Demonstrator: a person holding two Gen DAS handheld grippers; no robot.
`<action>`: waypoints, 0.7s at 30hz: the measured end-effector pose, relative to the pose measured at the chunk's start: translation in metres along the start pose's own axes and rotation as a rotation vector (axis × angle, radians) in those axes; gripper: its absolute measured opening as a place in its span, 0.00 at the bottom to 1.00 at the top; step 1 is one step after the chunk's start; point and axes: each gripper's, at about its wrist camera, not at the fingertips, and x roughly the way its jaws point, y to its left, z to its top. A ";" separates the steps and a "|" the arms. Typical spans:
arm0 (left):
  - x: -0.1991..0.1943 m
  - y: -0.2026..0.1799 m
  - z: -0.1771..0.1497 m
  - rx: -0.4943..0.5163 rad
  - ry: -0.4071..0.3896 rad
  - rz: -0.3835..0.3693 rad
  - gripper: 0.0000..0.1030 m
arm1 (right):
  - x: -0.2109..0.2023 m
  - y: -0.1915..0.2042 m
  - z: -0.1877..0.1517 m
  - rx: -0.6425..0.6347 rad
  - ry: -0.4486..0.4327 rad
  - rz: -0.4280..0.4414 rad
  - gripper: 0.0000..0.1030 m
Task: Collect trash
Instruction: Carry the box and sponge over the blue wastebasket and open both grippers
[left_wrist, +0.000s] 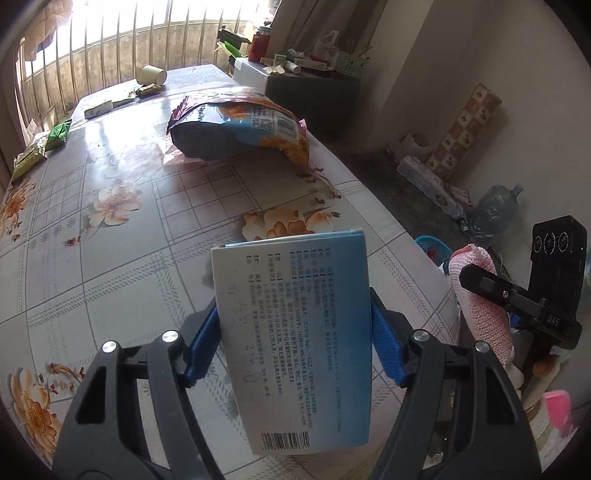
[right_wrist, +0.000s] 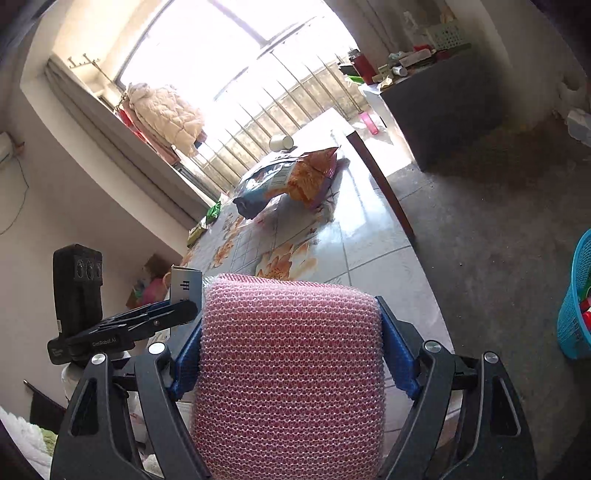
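Your left gripper (left_wrist: 293, 332): clenched on blue-white carton (left_wrist: 295, 339), above floral table (left_wrist: 110, 258) | your right gripper (right_wrist: 290, 347): grasping pink mesh sponge (right_wrist: 290, 369), off table's near edge | snack bag (left_wrist: 240, 125): lying mid-table

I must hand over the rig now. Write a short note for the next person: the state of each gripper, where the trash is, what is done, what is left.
Left gripper: shut on a flat box, above the table.
Right gripper: shut on a pink foam wrap, near the table's edge.
Blue basket: on the floor to the right, some items already in it.
Done: both pieces picked up.
Left: drop both in the basket, then collect the snack bag, paper cup and green wrappers from the table.
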 end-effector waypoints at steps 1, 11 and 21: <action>0.005 -0.016 0.008 0.026 0.005 -0.028 0.66 | -0.014 -0.013 0.001 0.045 -0.039 -0.010 0.77; 0.124 -0.214 0.063 0.223 0.208 -0.290 0.66 | -0.175 -0.192 -0.031 0.599 -0.378 -0.232 0.78; 0.280 -0.348 0.076 0.287 0.384 -0.288 0.66 | -0.190 -0.347 -0.040 0.955 -0.423 -0.257 0.78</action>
